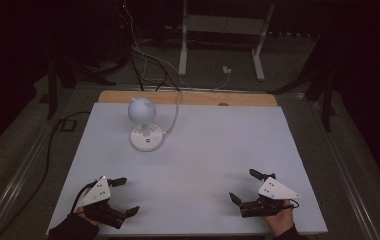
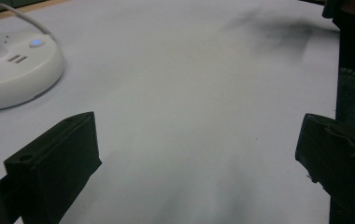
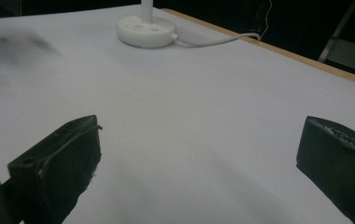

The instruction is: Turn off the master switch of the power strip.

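Observation:
A white desk lamp (image 1: pixel 143 121) with a round head and a round base stands at the back left of the white table top (image 1: pixel 218 145). Its base (image 2: pixel 12 70) carries a small blue-lit button and slots, and its white cable (image 3: pixel 213 41) runs off toward the table's back edge. My left gripper (image 1: pixel 126 196) rests near the front left corner, open, nothing between its jaws. My right gripper (image 1: pixel 245 186) rests near the front right, open and empty too. Both are far from the lamp.
A wooden strip (image 1: pixel 193 98) edges the table's back. Behind it, on the floor, are a white table frame (image 1: pixel 223 35), loose cables and a white plug (image 1: pixel 226 70). The surroundings are dark.

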A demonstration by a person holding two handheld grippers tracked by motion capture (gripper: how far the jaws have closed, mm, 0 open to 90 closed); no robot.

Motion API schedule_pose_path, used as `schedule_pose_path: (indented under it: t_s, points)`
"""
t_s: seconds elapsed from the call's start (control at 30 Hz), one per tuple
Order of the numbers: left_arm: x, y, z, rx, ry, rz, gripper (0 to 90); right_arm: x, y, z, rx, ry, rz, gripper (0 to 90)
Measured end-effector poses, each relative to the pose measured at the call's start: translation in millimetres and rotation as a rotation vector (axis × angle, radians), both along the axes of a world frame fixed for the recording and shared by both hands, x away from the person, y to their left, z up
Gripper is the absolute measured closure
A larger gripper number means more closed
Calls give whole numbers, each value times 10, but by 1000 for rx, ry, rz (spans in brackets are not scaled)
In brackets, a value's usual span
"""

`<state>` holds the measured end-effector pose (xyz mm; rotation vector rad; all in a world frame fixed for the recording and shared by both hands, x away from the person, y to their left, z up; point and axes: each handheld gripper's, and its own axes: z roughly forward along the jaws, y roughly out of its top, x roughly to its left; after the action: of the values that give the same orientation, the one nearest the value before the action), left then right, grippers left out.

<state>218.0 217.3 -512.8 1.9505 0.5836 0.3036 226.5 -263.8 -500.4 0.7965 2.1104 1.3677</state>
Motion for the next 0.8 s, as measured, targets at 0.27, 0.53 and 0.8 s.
schedule_pose_path:
  t_s: [0.27, 0.53, 0.8]
  points:
    - [3, -28, 54, -1, -8, -9, 3, 1, 3, 14, 9, -6, 1, 0]
    - [40, -41, 125, -11, -9, 5, 3, -4, 16, 16, 3, -12, -12, 0]
    - [106, -79, 232, -5, -23, 28, 3, -2, 30, 14, 11, -9, -10, 0]
